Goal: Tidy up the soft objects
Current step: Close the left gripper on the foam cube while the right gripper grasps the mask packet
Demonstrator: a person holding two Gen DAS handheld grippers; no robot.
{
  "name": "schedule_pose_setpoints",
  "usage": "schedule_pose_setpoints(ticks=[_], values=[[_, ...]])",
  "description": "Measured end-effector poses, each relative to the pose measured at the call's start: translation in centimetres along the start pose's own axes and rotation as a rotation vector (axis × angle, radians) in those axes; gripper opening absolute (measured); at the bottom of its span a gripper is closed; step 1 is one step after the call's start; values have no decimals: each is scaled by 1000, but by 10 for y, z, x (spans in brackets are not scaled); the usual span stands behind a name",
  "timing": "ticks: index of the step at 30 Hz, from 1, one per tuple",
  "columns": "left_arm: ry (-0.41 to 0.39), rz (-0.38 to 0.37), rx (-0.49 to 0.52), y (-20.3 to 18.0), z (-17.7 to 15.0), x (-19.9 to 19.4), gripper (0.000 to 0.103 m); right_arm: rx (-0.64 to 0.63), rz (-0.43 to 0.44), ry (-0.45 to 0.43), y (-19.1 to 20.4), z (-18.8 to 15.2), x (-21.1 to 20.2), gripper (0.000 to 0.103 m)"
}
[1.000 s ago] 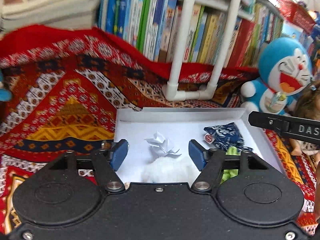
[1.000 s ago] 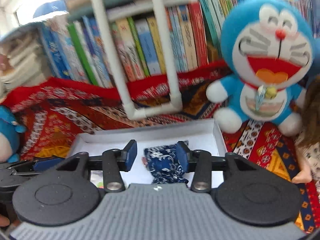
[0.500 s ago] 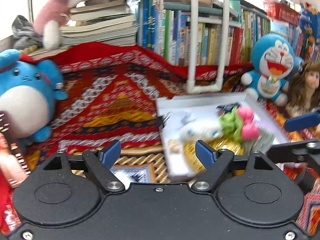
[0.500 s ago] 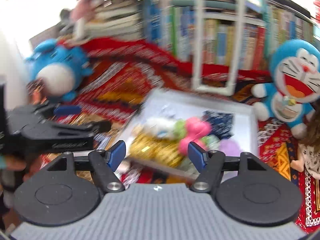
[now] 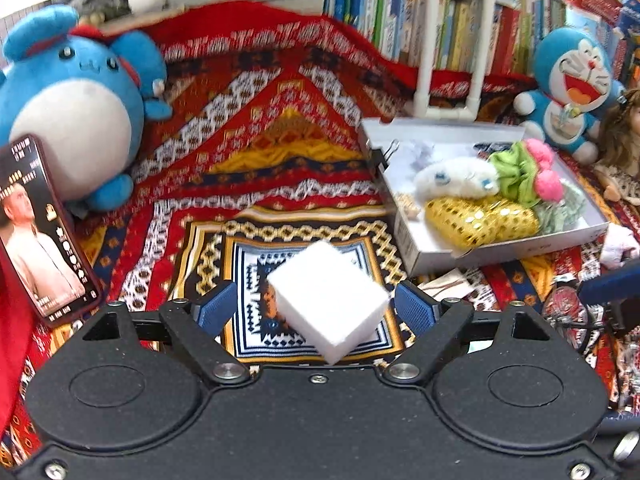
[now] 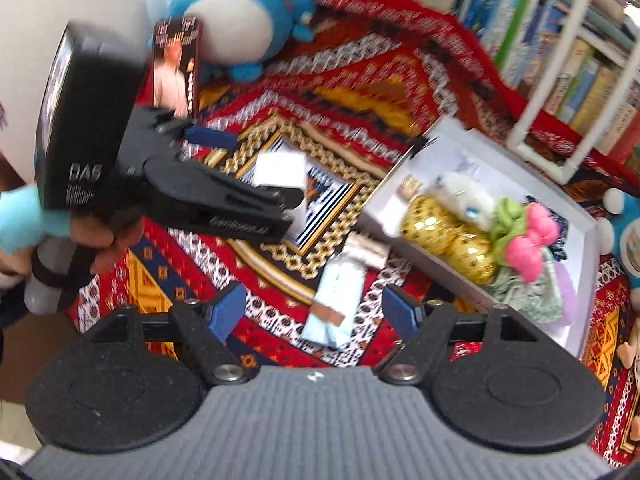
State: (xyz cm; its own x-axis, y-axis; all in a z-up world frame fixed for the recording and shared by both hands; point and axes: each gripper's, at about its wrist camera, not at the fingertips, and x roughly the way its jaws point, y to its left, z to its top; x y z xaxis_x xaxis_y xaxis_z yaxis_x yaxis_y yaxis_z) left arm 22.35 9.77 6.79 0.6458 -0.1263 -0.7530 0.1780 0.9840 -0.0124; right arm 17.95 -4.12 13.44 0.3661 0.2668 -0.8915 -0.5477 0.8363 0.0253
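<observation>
Left gripper [image 5: 316, 306] jaws opening, nothing pinched, around white foam block [image 5: 326, 300]: likely light, squashy. Grip opposite flat faces, gently. Right gripper [image 6: 314, 312] also opening, empty, over pale blue packet [image 6: 336, 304].

A woven cloth [image 5: 280, 128] in red, orange, yellow, navy and white covers the desk, patterned with zigzags, diamonds and chain borders around a blue-and-white striped square. A plain white block [image 5: 328, 300] lies on it. The box [image 5: 500, 250] is white; inside sit a fluffy white toy [image 5: 456, 176] with blue spots, a shiny gold sequinned pouch [image 5: 476, 216], a lime-green scrunchie [image 5: 512, 168], pink pompoms [image 5: 548, 180] and a navy cloth [image 6: 560, 216] printed in white. A pale blue packet [image 6: 340, 296] bears a brown band. The round plush [image 5: 76, 108] is bright blue with a white belly; the cat plush [image 5: 572, 80] is blue and white with a red mouth. The left tongs [image 5: 316, 308] and right tongs [image 6: 314, 314] are black with blue pads.
</observation>
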Motion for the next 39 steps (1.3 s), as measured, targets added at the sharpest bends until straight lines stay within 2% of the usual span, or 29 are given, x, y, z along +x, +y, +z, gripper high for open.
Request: schedule_pose_setpoints(ticks=[2, 6, 14, 19, 20, 23, 27, 35, 39], values=[[40, -4, -25, 2, 2, 11, 85, -10, -10, 38, 6, 2, 13, 84], [83, -69, -101, 8, 7, 25, 85, -23, -28, 97, 13, 6, 35, 84], [114, -155, -155, 16, 4, 38, 82, 1, -54, 188, 9, 10, 71, 84], [111, -178, -190, 27, 0, 36, 80, 65, -48, 245, -4, 10, 81, 84], [112, -188, -198, 30, 0, 34, 76, 67, -48, 251, -4, 11, 81, 84], [116, -246, -215, 35, -1, 30, 56, 72, -62, 269, -4, 13, 86, 84], [115, -238, -193, 34, -2, 23, 50, 91, -86, 314, -3, 17, 96, 84], [113, -243, -198, 42, -7, 18, 47, 111, -111, 361, -2, 22, 112, 82], [111, -247, -202, 45, -9, 16, 47, 144, -94, 378, -5, 22, 115, 76]])
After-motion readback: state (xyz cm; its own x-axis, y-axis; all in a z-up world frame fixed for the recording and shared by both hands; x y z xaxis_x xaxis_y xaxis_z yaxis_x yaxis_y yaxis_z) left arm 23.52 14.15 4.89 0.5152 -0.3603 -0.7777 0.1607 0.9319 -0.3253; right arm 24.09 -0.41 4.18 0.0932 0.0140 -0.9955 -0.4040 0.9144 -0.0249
